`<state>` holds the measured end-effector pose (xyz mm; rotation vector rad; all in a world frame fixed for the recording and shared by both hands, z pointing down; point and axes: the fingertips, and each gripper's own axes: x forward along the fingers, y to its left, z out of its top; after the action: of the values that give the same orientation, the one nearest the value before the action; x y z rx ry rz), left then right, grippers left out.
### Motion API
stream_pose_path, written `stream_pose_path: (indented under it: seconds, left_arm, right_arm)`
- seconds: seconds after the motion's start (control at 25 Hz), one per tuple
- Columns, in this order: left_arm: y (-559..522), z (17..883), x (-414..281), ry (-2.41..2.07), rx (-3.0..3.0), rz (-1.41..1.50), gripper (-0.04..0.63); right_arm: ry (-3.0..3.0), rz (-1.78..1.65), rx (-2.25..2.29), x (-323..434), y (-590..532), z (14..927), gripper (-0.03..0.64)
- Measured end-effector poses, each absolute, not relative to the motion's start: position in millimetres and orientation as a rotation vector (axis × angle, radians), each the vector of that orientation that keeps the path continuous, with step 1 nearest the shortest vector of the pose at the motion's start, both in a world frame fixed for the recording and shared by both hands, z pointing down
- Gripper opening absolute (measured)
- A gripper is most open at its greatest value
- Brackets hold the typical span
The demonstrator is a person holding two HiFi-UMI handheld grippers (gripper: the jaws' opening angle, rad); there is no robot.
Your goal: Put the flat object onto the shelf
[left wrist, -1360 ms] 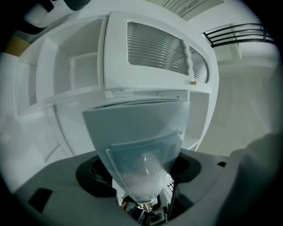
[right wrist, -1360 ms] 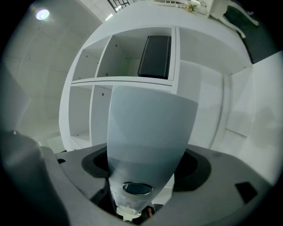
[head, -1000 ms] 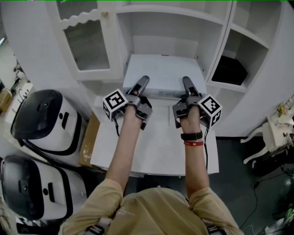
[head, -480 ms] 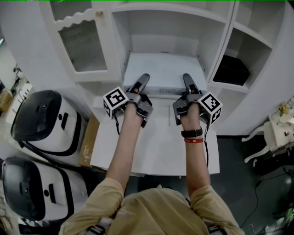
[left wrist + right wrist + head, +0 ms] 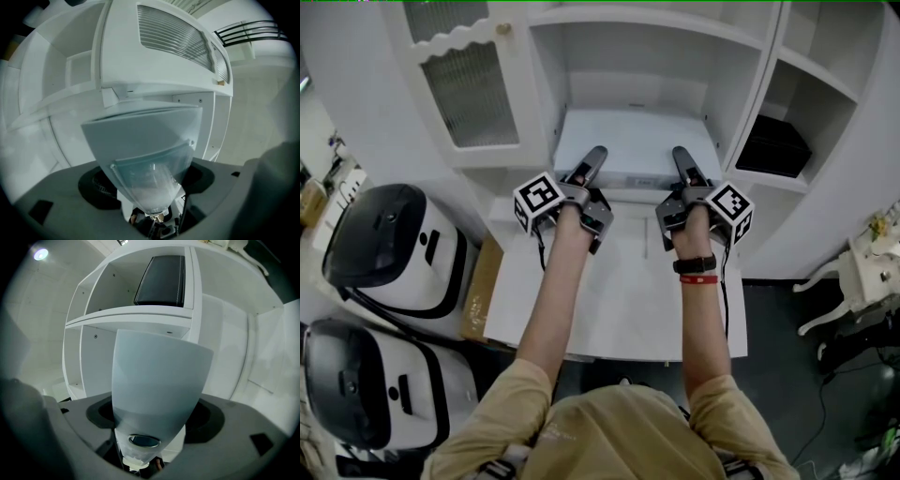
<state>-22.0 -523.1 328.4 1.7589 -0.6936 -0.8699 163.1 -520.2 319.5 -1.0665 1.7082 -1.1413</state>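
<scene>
Head view: the white flat object [image 5: 633, 145] lies in the middle compartment of the white shelf [image 5: 630, 89], at upper centre of the frame. Its near edge reaches the front lip just above the counter [image 5: 628, 300]. The left tool [image 5: 594, 156] and the right tool [image 5: 682, 157] both have that near edge between their jaws, with the upper jaw of each resting on top of the object. The left tool's jaws are opening with the object between them; the right tool's jaws are clamped on it.

The compartment at upper right holds a black box-like thing [image 5: 773, 142], which lies flat and well apart from the flat object. At upper left a cabinet door with ribbed glass [image 5: 473, 89] is closed, so I cannot tell what is behind it.

At lower left, beside the counter, stand two white-and-black machines [image 5: 389, 244]. A brown cardboard box [image 5: 478, 291] is wedged between them and the counter's edge; what it holds is not visible.
</scene>
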Motion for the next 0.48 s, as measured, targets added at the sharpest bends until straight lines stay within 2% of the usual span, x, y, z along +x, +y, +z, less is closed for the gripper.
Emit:
stream_pose_path:
  seconds: [0.16,0.48]
  left_arm:
    - [-520.7,323.8,-19.7,-0.679,1.836,-0.861,0.373]
    - [-516.9,319.8,-20.9,-0.655,1.868,-0.905,0.404]
  right_arm:
    - [1.671,-1.130,-1.001,164.0,-521.0,314.9,0.383]
    - [1.716,-1.074,-0.953,161.7,-516.7,308.7,0.454]
